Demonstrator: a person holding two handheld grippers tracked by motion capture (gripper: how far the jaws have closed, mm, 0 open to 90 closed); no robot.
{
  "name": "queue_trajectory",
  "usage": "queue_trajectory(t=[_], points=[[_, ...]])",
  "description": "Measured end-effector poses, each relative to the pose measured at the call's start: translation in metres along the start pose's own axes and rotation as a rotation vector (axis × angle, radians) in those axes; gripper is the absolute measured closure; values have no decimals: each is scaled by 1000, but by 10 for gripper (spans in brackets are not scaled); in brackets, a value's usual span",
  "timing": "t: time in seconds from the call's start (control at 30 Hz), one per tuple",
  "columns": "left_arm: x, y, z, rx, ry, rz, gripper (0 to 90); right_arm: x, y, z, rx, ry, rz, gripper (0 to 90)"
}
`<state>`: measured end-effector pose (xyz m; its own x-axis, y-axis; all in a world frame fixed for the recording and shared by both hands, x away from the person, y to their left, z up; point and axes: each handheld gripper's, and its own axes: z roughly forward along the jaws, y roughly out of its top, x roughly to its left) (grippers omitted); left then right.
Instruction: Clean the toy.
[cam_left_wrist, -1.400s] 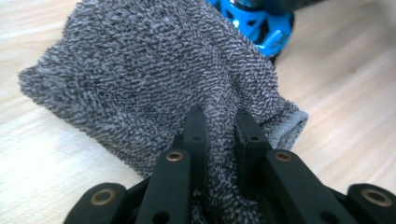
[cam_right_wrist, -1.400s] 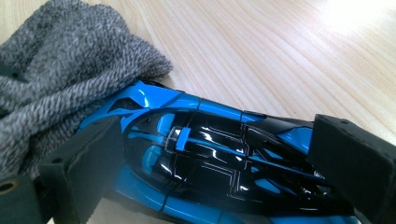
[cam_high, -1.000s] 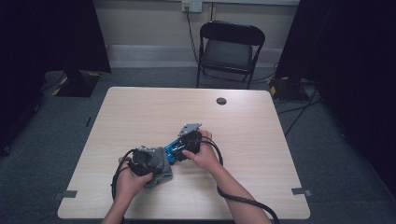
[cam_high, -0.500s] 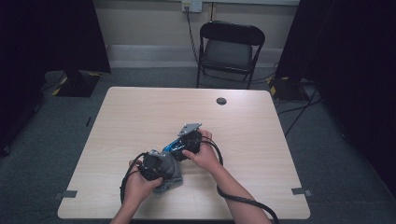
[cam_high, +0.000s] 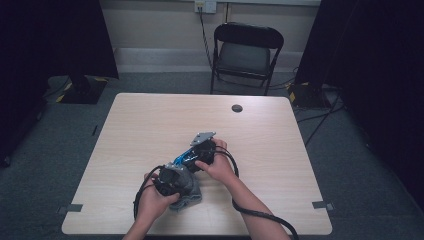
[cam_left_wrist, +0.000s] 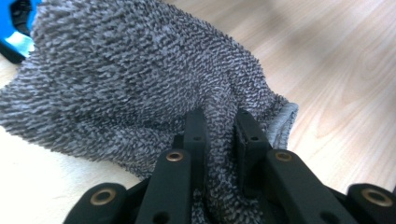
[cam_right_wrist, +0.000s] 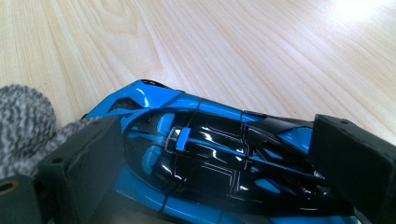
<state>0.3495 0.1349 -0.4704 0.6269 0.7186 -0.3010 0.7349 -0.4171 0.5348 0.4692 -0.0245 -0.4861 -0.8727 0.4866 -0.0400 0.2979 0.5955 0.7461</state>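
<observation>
From the high view, the left gripper (cam_high: 172, 181) and right gripper (cam_high: 200, 152) are meeting near the table's (cam_high: 150, 120) front edge, with open wood lying far and right. In the left gripper view, jaws are pinching the grey cloth (cam_left_wrist: 126, 79) tight. In the right gripper view, jaws are clamping the blue toy car (cam_right_wrist: 210, 158); wiping looks underway, not finished.
</observation>
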Motion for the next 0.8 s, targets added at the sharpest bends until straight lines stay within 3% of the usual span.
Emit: queue_trajectory(t=[0.2, 0.5, 0.8], points=[[-9, 2, -1, 7, -30, 20, 778, 0, 0, 0, -1, 0, 0, 29], [-26, 6, -5, 10, -67, 96, 775, 1, 0, 0, -2, 1, 1, 29], [-12, 1, -36, -38, -56, 66, 774, 0, -1, 0, -5, 2, 0, 29]])
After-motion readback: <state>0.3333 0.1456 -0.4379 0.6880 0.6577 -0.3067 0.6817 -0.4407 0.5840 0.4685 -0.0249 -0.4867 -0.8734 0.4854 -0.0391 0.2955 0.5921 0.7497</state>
